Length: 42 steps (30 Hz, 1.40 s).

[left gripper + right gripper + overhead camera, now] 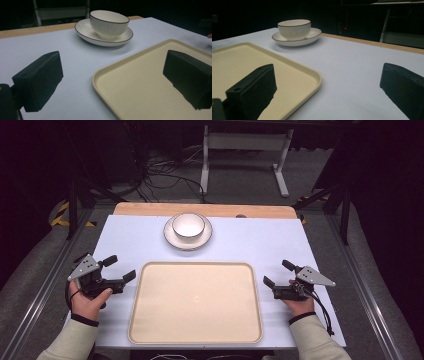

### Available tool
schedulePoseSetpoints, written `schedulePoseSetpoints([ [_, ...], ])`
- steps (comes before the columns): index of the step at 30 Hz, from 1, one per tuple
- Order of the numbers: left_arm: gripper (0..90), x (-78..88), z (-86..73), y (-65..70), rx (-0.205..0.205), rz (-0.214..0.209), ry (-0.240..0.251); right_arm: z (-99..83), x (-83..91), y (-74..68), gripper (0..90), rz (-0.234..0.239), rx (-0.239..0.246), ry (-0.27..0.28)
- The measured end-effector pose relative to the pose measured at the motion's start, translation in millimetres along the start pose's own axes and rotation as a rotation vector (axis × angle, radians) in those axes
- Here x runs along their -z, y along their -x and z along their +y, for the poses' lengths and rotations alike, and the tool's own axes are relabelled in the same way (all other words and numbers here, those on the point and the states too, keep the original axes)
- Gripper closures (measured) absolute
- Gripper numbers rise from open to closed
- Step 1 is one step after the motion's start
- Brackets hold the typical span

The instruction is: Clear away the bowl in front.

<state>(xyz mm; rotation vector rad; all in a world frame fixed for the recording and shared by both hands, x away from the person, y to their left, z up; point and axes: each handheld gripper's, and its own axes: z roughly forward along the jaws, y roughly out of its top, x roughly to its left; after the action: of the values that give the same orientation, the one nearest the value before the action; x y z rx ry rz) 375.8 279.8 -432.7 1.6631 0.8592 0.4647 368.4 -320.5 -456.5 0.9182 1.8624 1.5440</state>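
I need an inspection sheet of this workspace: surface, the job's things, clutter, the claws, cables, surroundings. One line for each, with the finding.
Surface: table with a pale blue-white cover; a bare wooden strip along the far edge.
Job's things: white bowl upright on a white saucer, both with a dark rim, at the far middle; cream tray at the near middle, nothing on it, apart from the saucer.
Clutter: nothing seen.
Claws: left claw open, left of the tray, holding nothing; right claw open, right of the tray, holding nothing.
Cables: one trails from the right claw over the near right table edge; loose black cables on the floor beyond the table.
Surroundings: dark room, grey floor, white metal stand behind.
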Motion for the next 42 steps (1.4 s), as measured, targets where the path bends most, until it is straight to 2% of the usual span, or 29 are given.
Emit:
schedulePoseSetpoints([
  [22, 3.3, -3.8, 28.9, 0.2, -0.074, 0.011, 0.029, -0.1, 0.2, 0.0, 0.7, -0.003, -0.003, 0.002],
  [27, 3.5, -6.5, 33.1, -0.4, -0.089, 0.013, 0.016, -0.1, 0.2, 0.1, 0.7, -0.005, -0.003, 0.002],
  [35, 4.8, -23.9, 52.3, 4.4, -0.151, -0.026, -0.025, -0.2, 0.3, 0.0, 0.7, -0.006, -0.004, 0.002],
  [42, 4.9, -42.9, 70.5, 12.2, -0.176, -0.081, -0.038, -0.2, 0.3, 0.1, 0.6, -0.006, -0.004, 0.003],
])
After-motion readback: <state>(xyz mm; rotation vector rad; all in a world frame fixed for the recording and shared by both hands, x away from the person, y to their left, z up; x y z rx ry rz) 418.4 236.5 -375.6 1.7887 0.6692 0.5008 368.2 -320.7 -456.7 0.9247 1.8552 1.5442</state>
